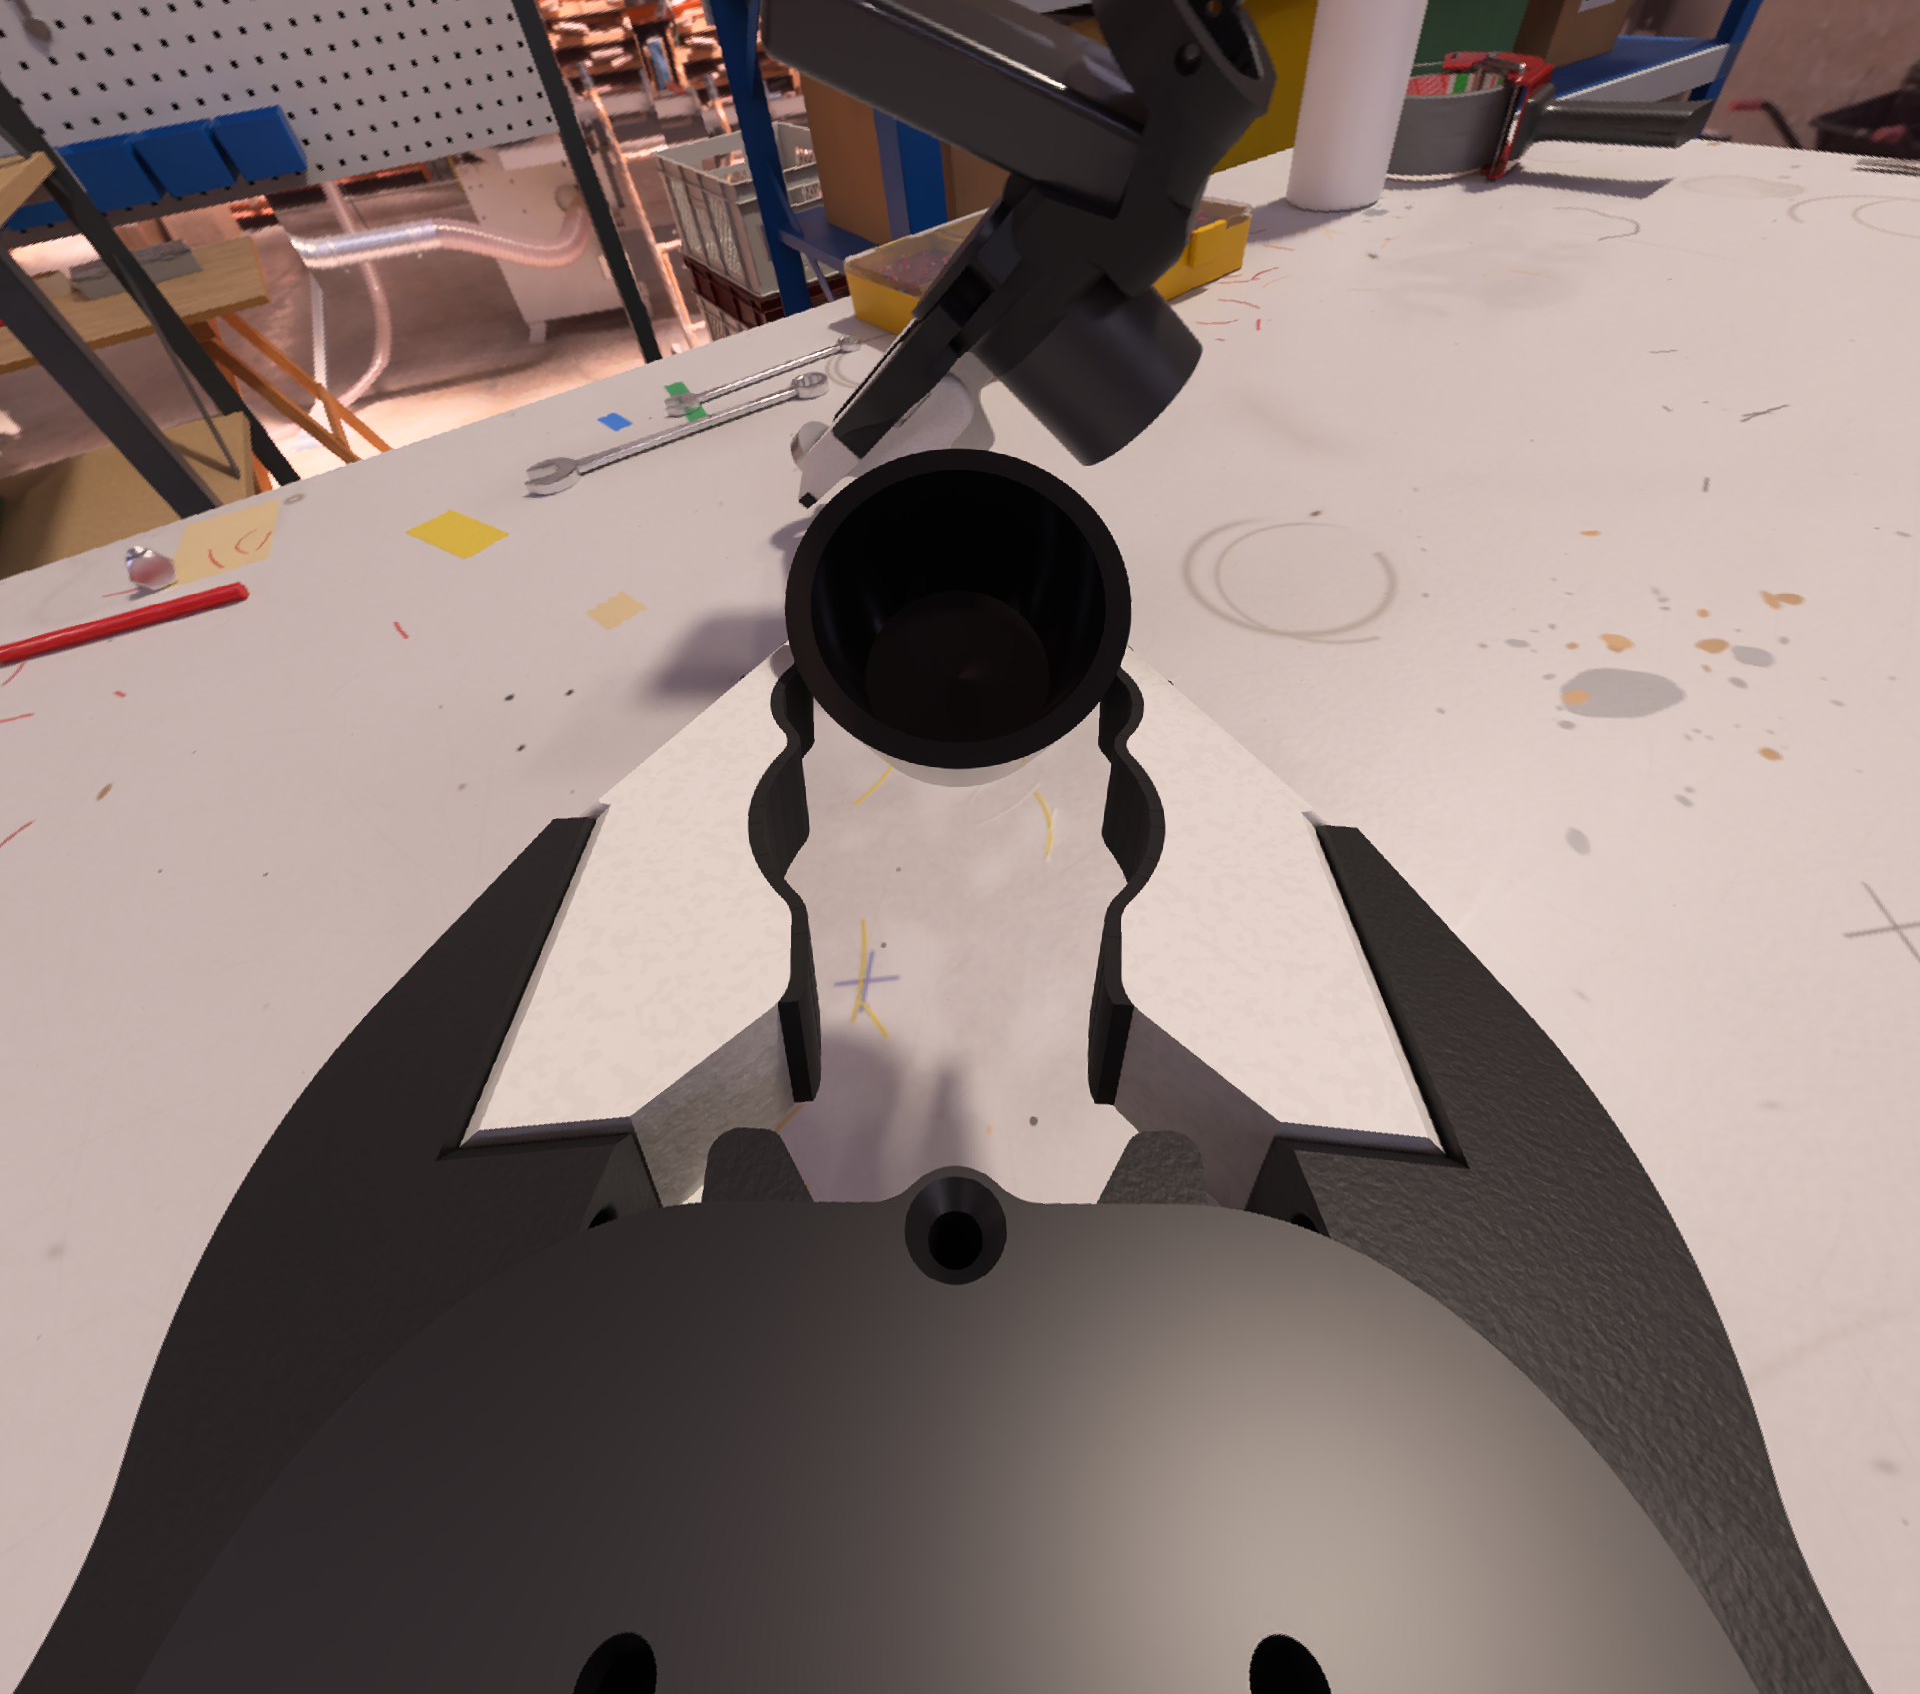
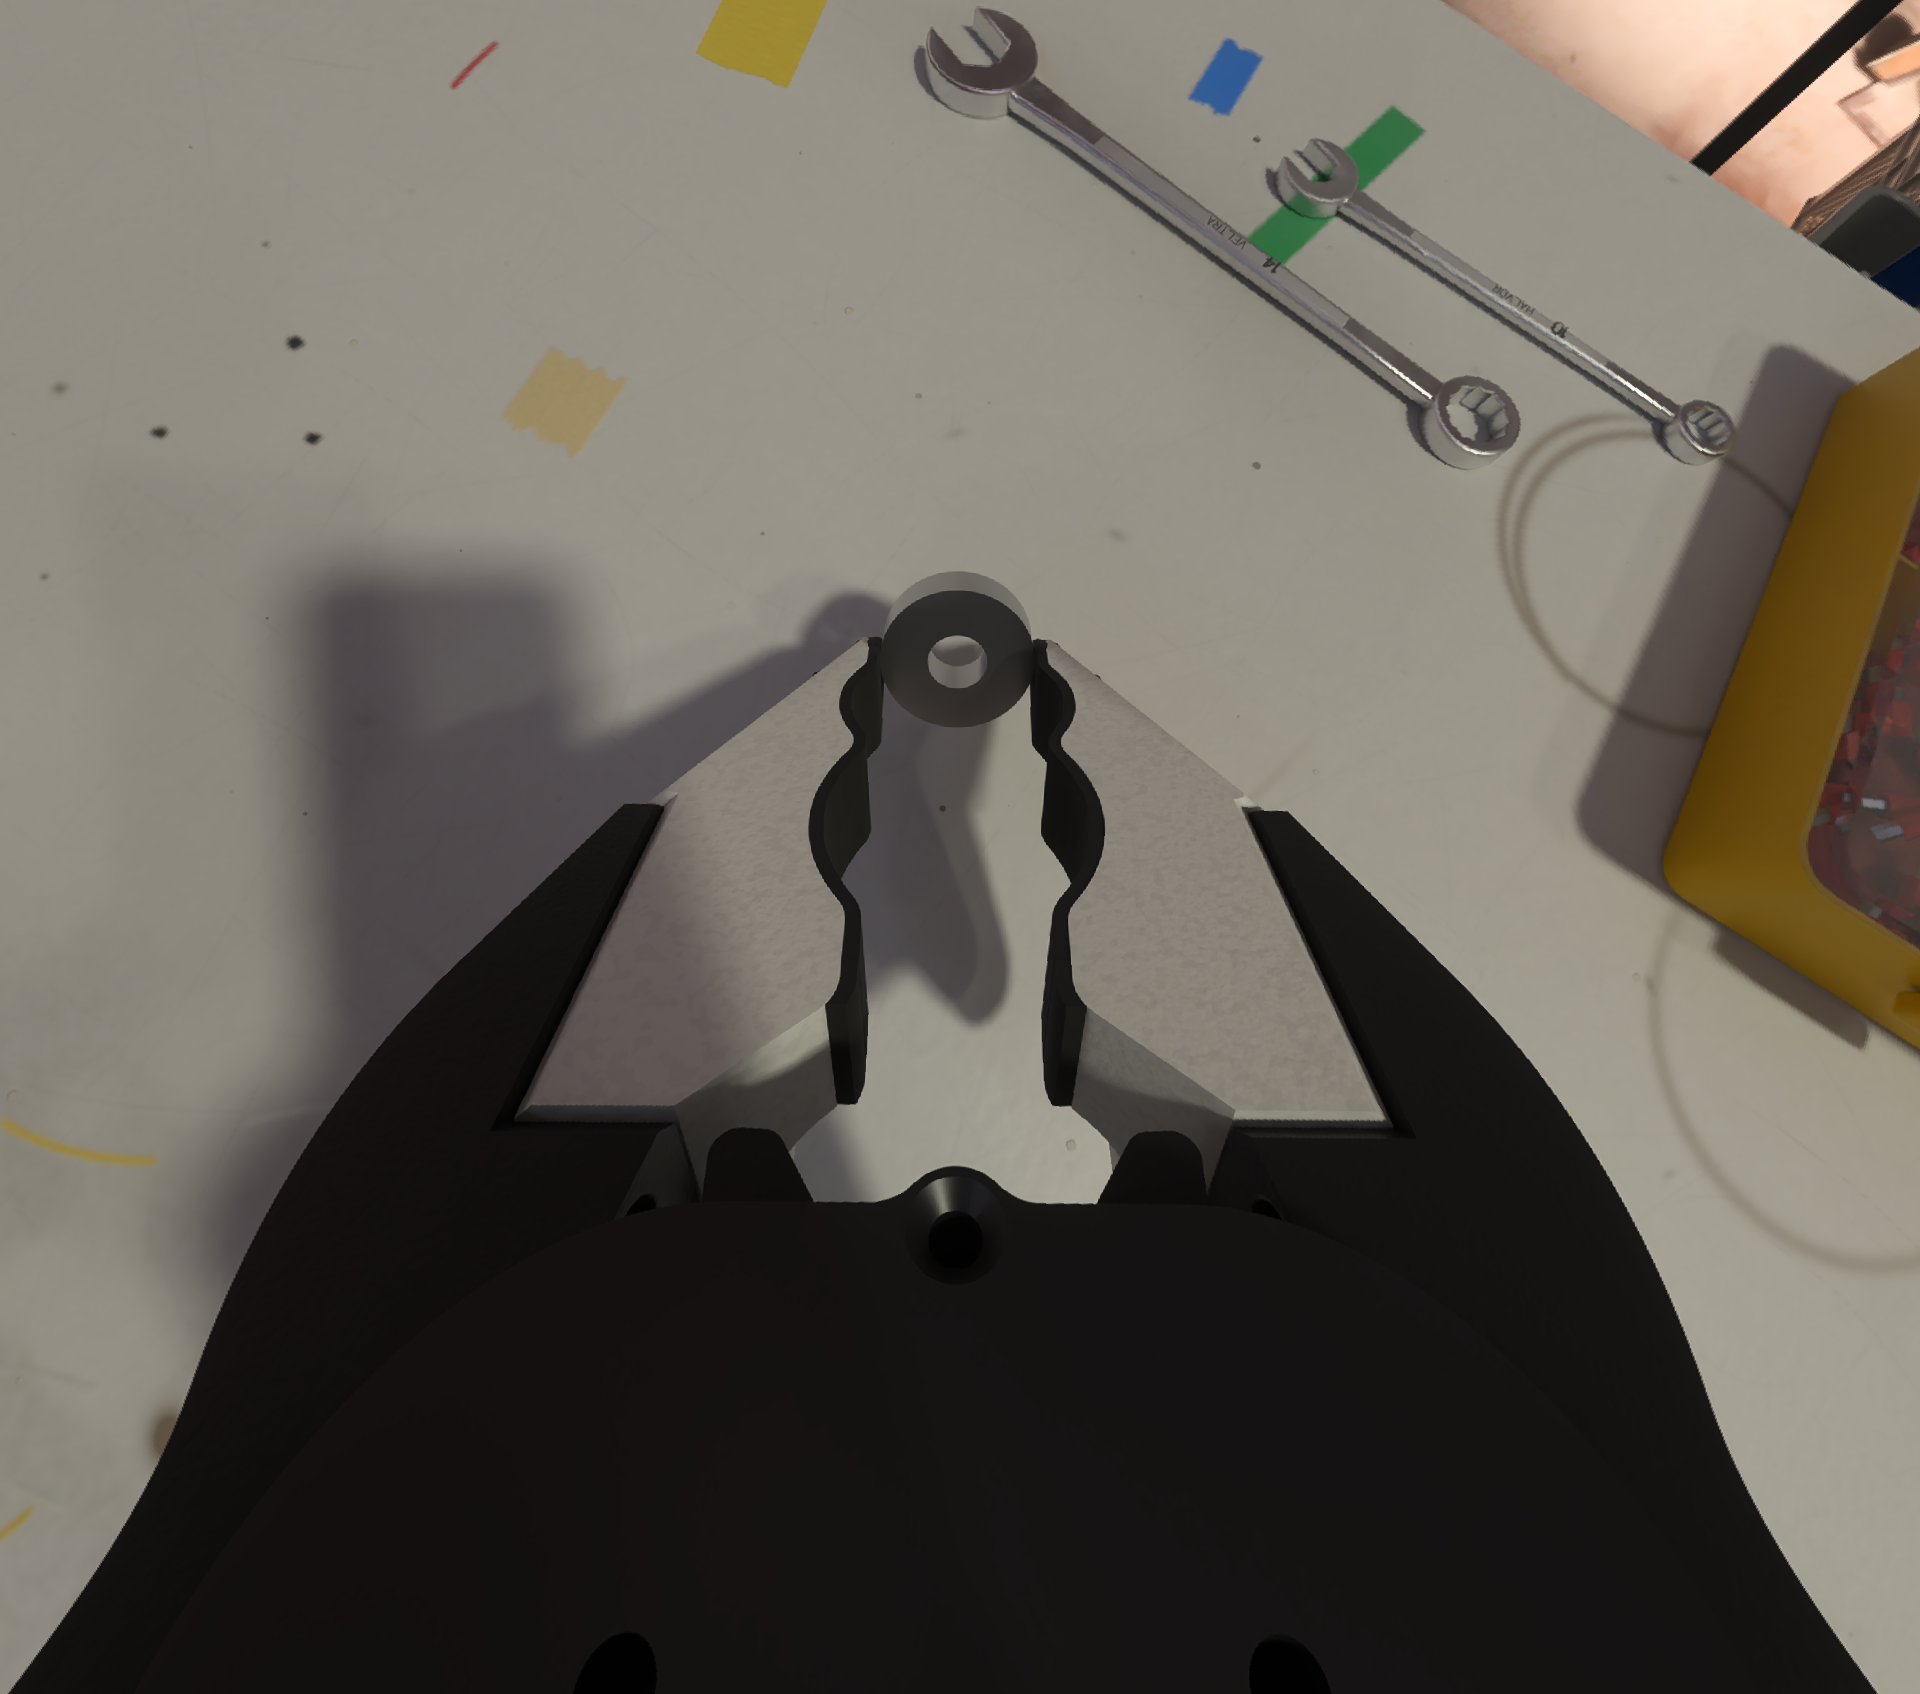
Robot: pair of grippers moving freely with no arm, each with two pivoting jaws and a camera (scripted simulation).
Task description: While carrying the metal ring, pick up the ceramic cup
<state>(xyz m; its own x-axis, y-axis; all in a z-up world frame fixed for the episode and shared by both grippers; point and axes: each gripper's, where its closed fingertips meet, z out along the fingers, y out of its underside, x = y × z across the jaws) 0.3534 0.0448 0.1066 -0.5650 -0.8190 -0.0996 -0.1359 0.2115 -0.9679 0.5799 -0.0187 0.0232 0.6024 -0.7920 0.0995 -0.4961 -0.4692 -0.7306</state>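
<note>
The ceramic cup is black, with its open mouth turned toward the left wrist camera. My left gripper is shut on it, a fingertip pressed to each side of the cup wall, and its shadow lies apart on the table to the left. The metal ring is a small grey washer-like ring. My right gripper is shut on it at the fingertips, above the white table. In the left wrist view the right gripper hangs just behind the cup, pointing down and left.
Two steel wrenches lie on tape patches ahead of the right gripper, with a yellow parts box to its right. A white bottle, a tape roll and shelving stand at the back. A red stick lies far left.
</note>
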